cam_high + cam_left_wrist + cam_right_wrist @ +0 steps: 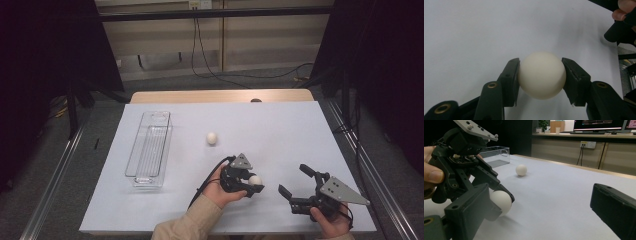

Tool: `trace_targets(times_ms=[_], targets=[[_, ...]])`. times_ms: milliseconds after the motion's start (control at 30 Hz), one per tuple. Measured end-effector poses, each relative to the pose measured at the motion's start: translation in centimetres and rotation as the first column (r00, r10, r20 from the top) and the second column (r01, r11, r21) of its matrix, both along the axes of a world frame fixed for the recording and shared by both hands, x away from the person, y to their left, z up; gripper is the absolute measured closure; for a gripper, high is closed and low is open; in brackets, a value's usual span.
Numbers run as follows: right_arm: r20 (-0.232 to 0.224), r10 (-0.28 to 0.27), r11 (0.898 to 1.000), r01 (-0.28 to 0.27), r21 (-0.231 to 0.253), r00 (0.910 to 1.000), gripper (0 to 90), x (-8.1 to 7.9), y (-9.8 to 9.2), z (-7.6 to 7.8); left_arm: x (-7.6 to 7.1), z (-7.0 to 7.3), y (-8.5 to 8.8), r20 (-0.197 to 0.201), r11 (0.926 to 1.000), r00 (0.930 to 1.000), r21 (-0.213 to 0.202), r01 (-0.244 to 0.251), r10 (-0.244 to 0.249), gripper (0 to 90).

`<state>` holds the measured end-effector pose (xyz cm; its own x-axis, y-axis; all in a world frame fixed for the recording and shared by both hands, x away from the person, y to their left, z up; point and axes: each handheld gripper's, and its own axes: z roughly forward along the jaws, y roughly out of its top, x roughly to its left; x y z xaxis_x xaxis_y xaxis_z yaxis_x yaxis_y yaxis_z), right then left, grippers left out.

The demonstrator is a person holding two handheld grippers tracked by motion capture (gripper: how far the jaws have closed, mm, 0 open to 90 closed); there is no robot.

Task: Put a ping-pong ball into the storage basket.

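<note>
The left gripper view looked straight along the left gripper (540,75), whose two black jaws were clamped on the held ball (541,75), one pad pressed to each side. That closeness revealed what the other views could not: a smooth, matte, cream-white sphere without seam or mark, and brass-ringed holes in the hard black jaw arms.

The high view placed the left gripper (252,184) and its ball (255,180) near the front edge of the white sheet (280,125), just left of the right gripper (296,182), whose jaws stood wide apart with nothing between them. A grey three-cornered plate topped each gripper.

The right gripper view, low over the sheet, showed the held ball (501,202) close above the surface, casting a soft shadow.

Farther out, the second ball (212,138), equally round and pale, lay alone mid-sheet. Beyond it to the left, a long, clear plastic container (149,150) with ribbed floor lay lengthwise.
</note>
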<state>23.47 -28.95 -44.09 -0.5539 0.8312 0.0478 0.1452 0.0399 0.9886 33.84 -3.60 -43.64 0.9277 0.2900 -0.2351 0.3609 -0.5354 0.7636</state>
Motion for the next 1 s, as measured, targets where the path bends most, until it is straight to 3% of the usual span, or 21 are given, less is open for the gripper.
trace_targets(times_ms=[1000], targets=[[0.001, 0.002, 1.000, -0.002, 0.000, 1.0000, 2.3, 0.0, 0.0, 0.0, 0.9, 0.8, 1.6, -0.010, 0.9992, 0.9991, -0.006, -0.040, 0.040, 50.8]])
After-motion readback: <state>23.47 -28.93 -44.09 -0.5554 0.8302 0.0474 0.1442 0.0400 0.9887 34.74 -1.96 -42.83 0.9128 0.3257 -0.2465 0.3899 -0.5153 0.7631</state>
